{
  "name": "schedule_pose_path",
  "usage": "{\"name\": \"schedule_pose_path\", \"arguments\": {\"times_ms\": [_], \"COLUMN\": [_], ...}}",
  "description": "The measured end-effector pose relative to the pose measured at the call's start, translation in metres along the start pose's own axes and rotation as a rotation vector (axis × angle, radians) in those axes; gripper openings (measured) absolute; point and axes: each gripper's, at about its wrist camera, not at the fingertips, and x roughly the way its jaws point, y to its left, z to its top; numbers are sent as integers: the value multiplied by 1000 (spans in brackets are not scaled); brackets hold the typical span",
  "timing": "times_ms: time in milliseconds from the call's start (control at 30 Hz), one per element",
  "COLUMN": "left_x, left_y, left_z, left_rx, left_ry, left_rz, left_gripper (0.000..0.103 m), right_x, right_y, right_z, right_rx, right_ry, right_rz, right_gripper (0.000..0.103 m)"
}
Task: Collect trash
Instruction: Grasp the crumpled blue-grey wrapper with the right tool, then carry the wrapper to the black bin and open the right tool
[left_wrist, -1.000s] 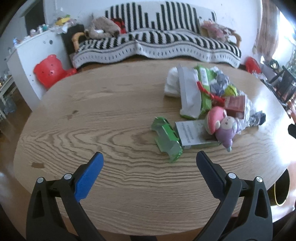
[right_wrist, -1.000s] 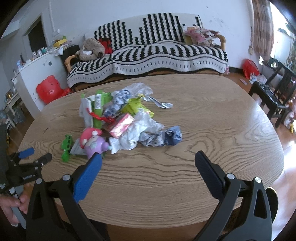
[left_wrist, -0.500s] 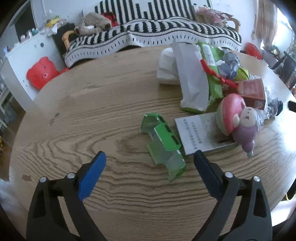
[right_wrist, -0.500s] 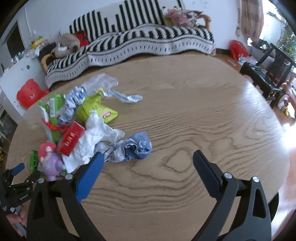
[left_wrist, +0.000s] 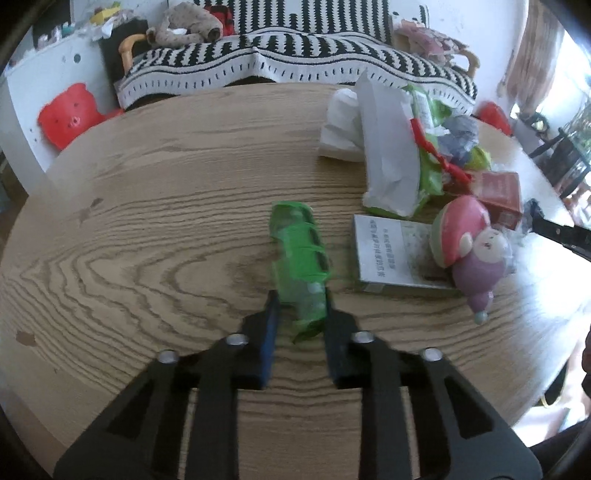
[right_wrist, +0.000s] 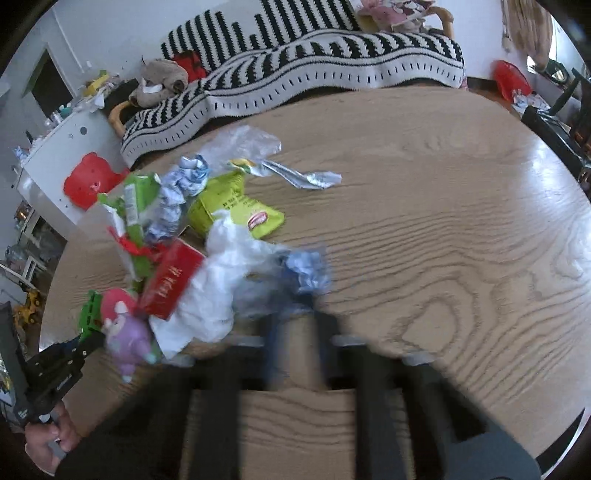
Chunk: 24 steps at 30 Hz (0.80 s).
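A: Left gripper (left_wrist: 301, 302) is pinching the near end of the green plastic tray (left_wrist: 300, 254), which is lying on the wooden table (left_wrist: 147, 221) just left of the pile.

B: Right gripper (right_wrist: 297, 321) is blurring; its fingers are looking pressed onto the crumpled blue wrapper (right_wrist: 304, 269), probably.

A: Progress is looking early. The red box (right_wrist: 171, 282), yellow-green packet (right_wrist: 236, 206) and white tissue (right_wrist: 218, 295) are all lying uncollected, and no bin is showing.

A striped sofa (left_wrist: 295, 55) spans the top; a red bear-shaped stool (left_wrist: 68, 116) sits upper left.
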Motion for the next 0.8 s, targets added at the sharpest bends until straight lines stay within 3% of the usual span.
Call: {"name": "schedule_pose_path", "arguments": {"times_ms": [333, 667, 800], "left_x": [-31, -63, -72], "left_y": [7, 7, -7], "left_z": [2, 13, 18], "left_rx": [-42, -57, -39], "left_ry": [-61, -153, -176], "left_rz": [-7, -14, -33], "left_gripper": [12, 12, 12], "right_x": [-48, -117, -133], "right_y": [4, -3, -14], "right_z": [-7, -8, -9], "right_rx": [-14, -7, 6], "right_ry": [-94, -313, -337], "right_rz": [26, 0, -2], "right_gripper": [4, 4, 4]}}
